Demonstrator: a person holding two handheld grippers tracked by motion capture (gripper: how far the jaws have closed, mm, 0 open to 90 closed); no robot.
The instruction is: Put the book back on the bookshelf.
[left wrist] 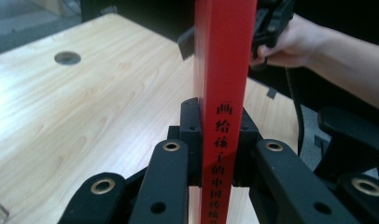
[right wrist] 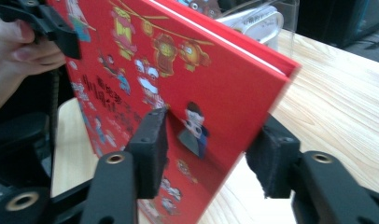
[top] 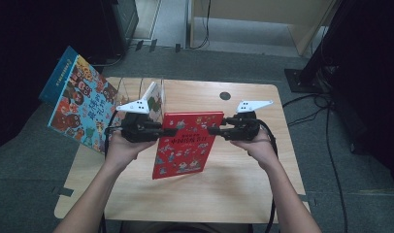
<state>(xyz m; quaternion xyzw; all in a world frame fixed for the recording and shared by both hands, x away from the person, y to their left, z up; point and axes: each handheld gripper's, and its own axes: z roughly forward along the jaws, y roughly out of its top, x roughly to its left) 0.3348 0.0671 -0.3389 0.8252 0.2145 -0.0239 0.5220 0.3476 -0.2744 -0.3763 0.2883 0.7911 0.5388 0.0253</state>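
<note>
Wooden table (top: 243, 184) lies under us; at left a colourful book (top: 76, 99) leans off its edge; our left gripper (top: 167, 131) pinches the red book (top: 185, 143) by its spine, carrying it upright above the table; our right gripper (top: 215, 130) has jaws loose around the opposite edge, probably releasing.

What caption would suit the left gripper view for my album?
Left tool clamps the spine of an upright red picture book above a pale wooden table.
</note>
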